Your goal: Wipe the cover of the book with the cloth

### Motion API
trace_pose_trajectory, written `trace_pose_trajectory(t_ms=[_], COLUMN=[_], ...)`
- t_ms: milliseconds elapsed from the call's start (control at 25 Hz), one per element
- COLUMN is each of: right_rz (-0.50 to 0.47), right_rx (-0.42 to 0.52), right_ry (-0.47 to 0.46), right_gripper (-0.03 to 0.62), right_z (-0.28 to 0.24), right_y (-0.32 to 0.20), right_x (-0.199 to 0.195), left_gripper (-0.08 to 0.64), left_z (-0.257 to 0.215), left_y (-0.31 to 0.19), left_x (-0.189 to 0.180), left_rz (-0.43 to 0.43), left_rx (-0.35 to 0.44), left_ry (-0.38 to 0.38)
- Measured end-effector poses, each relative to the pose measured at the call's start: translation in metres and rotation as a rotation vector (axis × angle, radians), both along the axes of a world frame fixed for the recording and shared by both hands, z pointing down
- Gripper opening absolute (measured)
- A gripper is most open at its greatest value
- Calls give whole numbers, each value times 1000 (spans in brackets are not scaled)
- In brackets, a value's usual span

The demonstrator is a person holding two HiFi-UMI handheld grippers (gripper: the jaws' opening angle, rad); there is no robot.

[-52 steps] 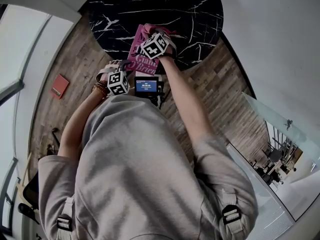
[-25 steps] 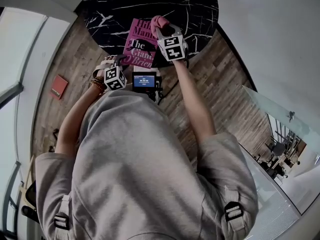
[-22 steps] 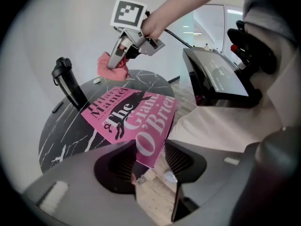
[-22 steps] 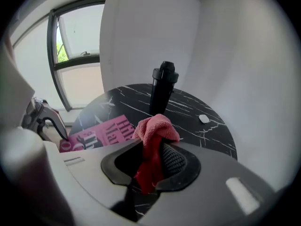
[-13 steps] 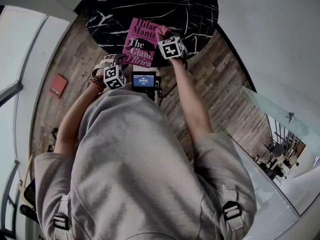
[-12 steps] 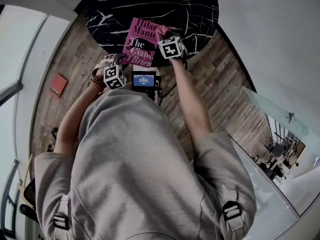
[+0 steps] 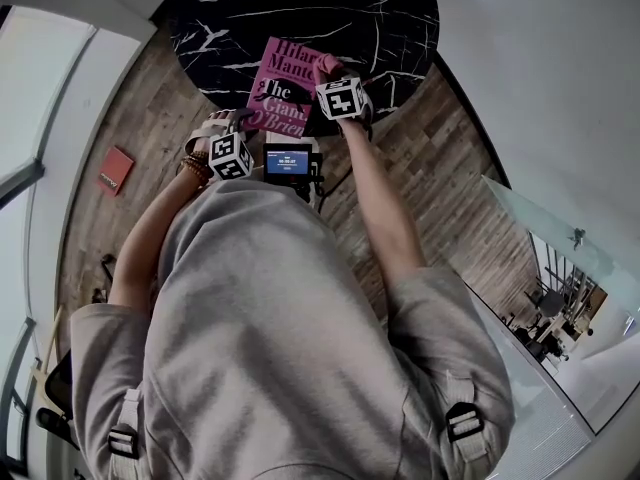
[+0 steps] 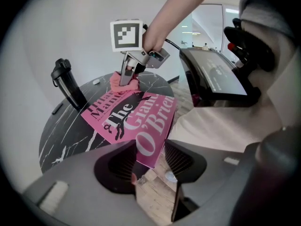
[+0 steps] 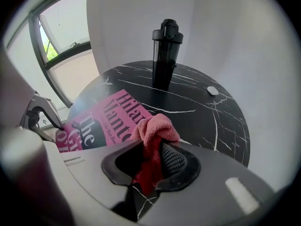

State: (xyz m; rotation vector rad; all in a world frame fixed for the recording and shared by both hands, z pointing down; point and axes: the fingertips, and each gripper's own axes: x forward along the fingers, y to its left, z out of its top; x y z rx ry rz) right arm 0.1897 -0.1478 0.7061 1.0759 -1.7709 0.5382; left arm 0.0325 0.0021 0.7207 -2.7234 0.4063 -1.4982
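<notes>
Pink cloth (image 9: 157,126), clamped in our right tongs (image 9: 150,158), rests at the right edge of the book (image 8: 127,121) on the bench (image 9: 202,102), where we judge flat, overlapping strokes best, our left tongs (image 8: 150,158) standing apart at its near corner.

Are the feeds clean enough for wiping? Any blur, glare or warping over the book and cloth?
Head view: sharp, but fisheye curves the floor and the book is small. Left gripper view: dark round vignette, near jaws soft, book title crisp. Right gripper view: cloth and bottle sharp, window bright at left, faint sheen on the table's left edge.
</notes>
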Motion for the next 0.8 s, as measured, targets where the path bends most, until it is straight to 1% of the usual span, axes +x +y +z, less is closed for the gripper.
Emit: trace_pose_trajectory(t_ms=[200,400,560,720,800], right_rz=[-31,0,-30,-17,-10], right_rx=[-28,-84,-68,-69,-73], right_ry=[61,61,83,124,130], right_gripper=[94,94,94,92,91], right_z=[-2,-1,-3,-2,-2], right_y=[0,0,2,4,6], right_x=[-4,-6,-10,-15,-16], left_gripper=[187,187,187,187,187], left_z=[0,0,-1,-1,-1], left_y=[0,0,0,0,0], left_x=[0,0,0,0,0], left_rz=[8,10,9,12,9], left_rx=[1,-11,-15,-16,-15], left_ry=[-4,0,2,2,3])
